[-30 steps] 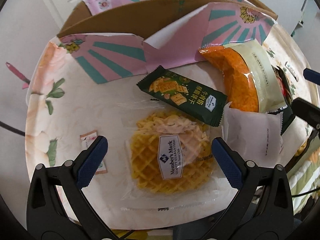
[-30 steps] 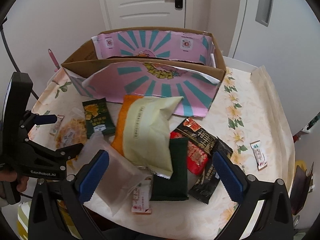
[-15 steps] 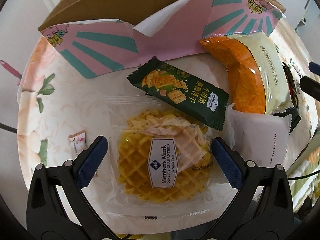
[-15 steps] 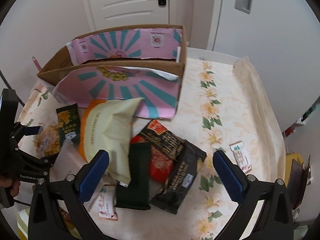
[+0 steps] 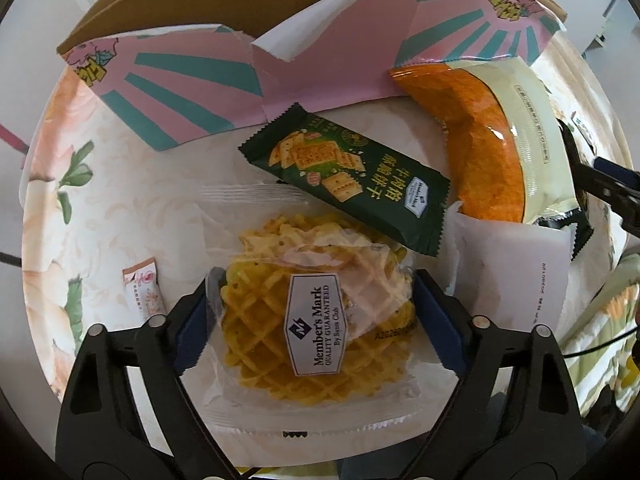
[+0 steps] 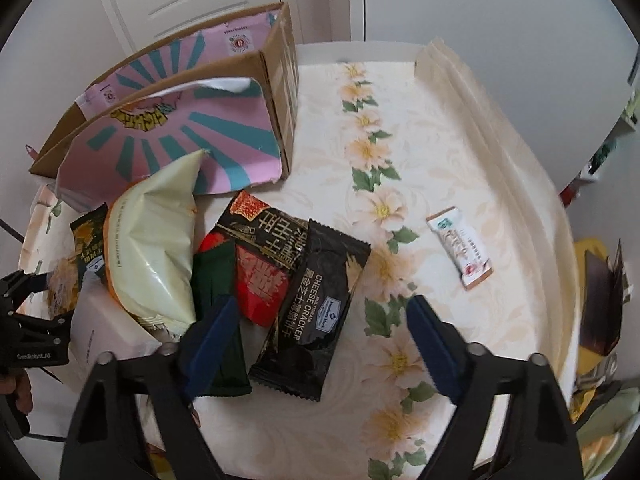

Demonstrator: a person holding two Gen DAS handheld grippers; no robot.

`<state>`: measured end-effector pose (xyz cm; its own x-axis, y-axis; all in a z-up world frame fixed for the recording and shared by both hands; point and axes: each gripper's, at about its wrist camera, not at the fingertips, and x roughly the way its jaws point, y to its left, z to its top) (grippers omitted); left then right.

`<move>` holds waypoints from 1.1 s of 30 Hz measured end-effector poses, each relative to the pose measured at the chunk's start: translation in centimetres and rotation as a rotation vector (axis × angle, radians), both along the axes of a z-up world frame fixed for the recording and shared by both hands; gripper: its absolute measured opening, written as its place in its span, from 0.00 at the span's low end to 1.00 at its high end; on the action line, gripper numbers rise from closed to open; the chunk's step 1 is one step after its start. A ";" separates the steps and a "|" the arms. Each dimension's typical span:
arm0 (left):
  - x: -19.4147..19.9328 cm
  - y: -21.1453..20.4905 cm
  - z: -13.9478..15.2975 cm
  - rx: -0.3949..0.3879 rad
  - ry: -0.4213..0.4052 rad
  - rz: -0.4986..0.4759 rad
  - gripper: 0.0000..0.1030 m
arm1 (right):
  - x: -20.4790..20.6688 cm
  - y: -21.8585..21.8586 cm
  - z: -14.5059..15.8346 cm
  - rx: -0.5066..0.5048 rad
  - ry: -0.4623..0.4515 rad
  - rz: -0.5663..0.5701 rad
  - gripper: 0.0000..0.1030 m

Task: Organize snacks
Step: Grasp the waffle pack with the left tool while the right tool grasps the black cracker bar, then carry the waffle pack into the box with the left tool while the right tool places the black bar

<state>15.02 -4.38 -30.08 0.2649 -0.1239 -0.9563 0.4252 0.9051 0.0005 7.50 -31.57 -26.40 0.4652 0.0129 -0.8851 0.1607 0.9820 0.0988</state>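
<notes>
Now left gripper (image 5: 316, 308) jaws (just closing) flank waffle pack (image 5: 316, 312).

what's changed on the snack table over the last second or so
The left gripper has just been closing around the waffle pack, its pads now at the wrapper's edges. The right gripper swung right across the pile and lower; its jaws have just been closing, with the black cracker pack between them, not yet pinched. The green cracker pack, the orange bag and the box lie as before.
</notes>
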 end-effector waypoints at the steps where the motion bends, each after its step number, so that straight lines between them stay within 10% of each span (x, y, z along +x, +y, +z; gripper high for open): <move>1: -0.1 -0.1 -0.1 -0.002 0.000 -0.004 0.82 | 0.0 -0.2 -0.3 0.014 0.005 -0.004 0.67; 16: -1.1 -0.8 1.2 -0.006 -0.006 0.001 0.74 | 0.4 -0.6 -1.4 0.071 -0.054 -0.010 0.33; 33: -2.5 1.7 3.9 -0.046 -0.034 0.064 0.72 | -0.6 -1.0 -0.1 0.088 -0.107 -0.023 0.30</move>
